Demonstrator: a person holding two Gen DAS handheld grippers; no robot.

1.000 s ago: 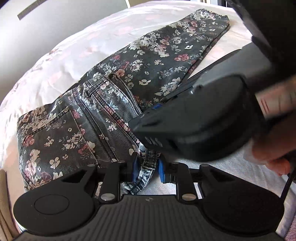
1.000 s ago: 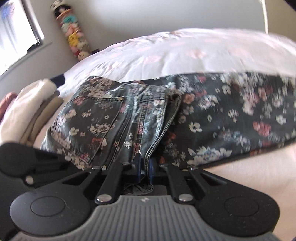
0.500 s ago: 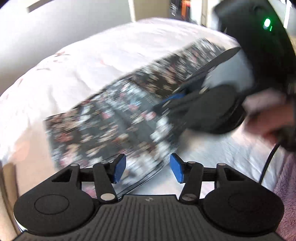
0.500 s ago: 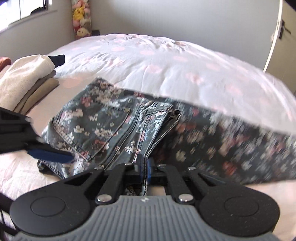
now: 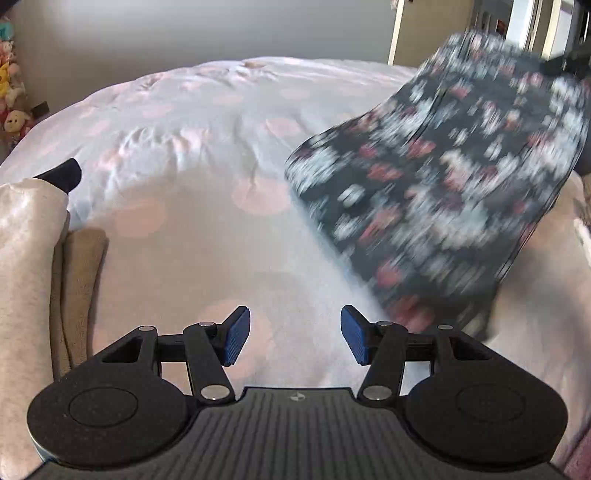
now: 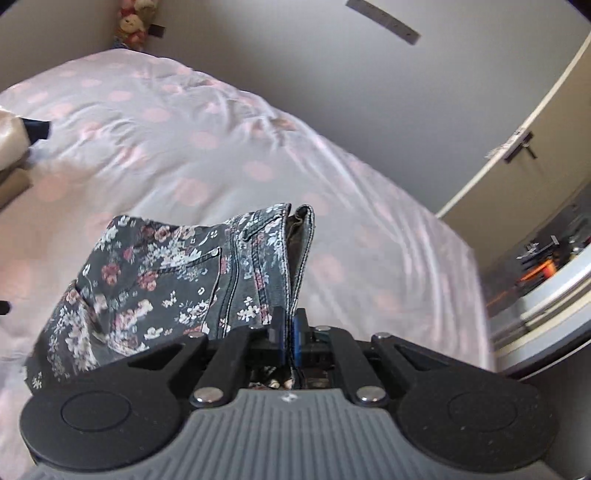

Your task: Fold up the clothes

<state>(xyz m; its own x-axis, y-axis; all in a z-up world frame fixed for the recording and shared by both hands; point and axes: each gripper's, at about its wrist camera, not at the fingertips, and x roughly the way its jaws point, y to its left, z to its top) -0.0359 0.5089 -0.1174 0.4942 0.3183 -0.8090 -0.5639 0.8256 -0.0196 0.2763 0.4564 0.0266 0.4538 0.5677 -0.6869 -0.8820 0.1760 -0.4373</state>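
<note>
Only part of the floral jeans (image 6: 173,280) reads clearly: in the right wrist view the waistband end, one back pocket and the seams are sharp, but the lower edge runs behind the tool body and out of sight. In the left wrist view the same jeans (image 5: 436,199) are a motion-blurred dark patch at the right, raised above the bed (image 5: 207,155), with the upper end cut off near the frame corner; how the legs hang cannot be made out.

The right gripper (image 6: 291,334) is clamped narrow on the waistband edge of the jeans, the denim pinched between its blue pads. The left gripper (image 5: 294,340) stands wide, nothing between its two blue pads (image 5: 236,341), over bare bedding and well apart from the jeans.

One pair of jeans is visible. One stack of folded clothes (image 5: 33,266) sits at the left edge, cropped by the frame; a cream piece, a tan piece beneath and a dark tip (image 5: 62,175) can be counted, no more. Several soft toys (image 6: 133,18) stand in the far corner, too small to count.
</note>
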